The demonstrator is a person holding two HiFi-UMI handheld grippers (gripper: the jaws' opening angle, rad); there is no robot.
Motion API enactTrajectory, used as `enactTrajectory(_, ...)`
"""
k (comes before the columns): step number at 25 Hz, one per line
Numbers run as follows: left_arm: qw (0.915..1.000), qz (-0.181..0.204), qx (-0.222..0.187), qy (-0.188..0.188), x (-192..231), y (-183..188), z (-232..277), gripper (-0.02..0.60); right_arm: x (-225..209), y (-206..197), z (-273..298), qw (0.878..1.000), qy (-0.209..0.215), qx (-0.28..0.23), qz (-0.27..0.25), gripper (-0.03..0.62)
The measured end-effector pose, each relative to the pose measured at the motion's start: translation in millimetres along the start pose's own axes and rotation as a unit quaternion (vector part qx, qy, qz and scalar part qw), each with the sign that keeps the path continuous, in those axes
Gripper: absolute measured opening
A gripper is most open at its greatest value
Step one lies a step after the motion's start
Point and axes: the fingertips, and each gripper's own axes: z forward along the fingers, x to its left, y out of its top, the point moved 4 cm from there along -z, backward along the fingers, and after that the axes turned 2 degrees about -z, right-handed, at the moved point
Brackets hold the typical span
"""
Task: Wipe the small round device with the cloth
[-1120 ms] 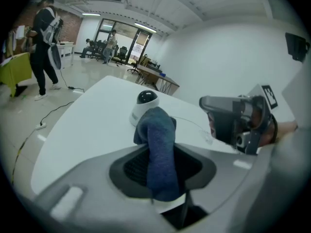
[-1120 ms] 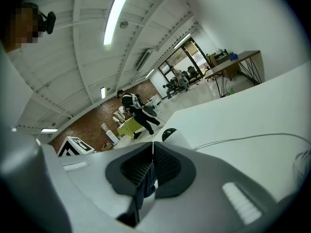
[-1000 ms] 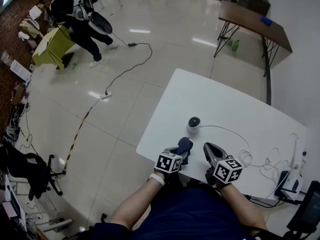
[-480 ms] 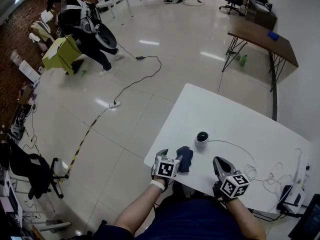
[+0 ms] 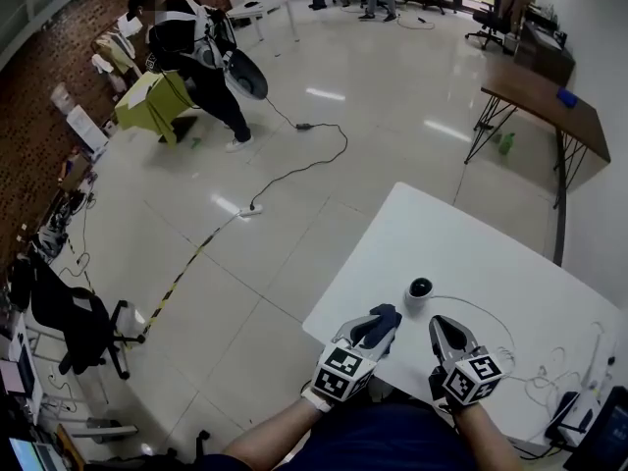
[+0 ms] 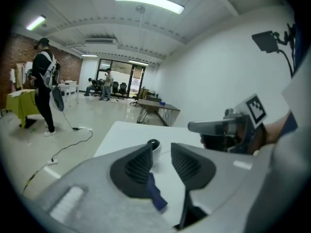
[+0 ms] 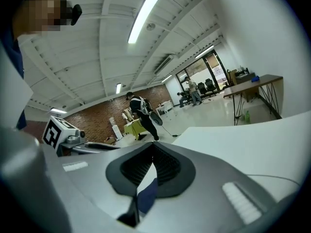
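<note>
- The cloth (image 5: 381,320) is pinched by the left gripper (image 6: 161,154), whose jaws have just been closing.
- The right gripper (image 5: 442,330) is held closed and empty.
- The small round device (image 5: 419,288), ahead of both, is judged unwiped.

A brown desk (image 5: 535,96) stands beyond the tabletop's (image 5: 461,253) far corner, and a black cord (image 5: 343,140) snakes across the glossy floor (image 5: 324,67).

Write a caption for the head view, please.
Left gripper, jaws just closed on the dark blue cloth, holds it beside the shut right gripper, near the small round device on the white table.
</note>
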Motion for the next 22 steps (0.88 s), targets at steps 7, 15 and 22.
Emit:
enactTrajectory(7, 0.9992, 0.0, -0.007, -0.039, -28, -9, 3, 0.114, 12, 16, -5, 0.999, -0.004, -0.016, -0.043, 0.012)
enactTrajectory(15, 0.9981, 0.005, -0.005, -0.062, -40, 1, 10, 0.1, 15, 26, -14, 0.997, -0.028, -0.024, -0.065, 0.012)
enactTrajectory(22, 0.998, 0.009, -0.01, -0.061, -50, 3, 13, 0.084, 14, 15, -23, 0.997, -0.027, -0.021, -0.066, 0.012)
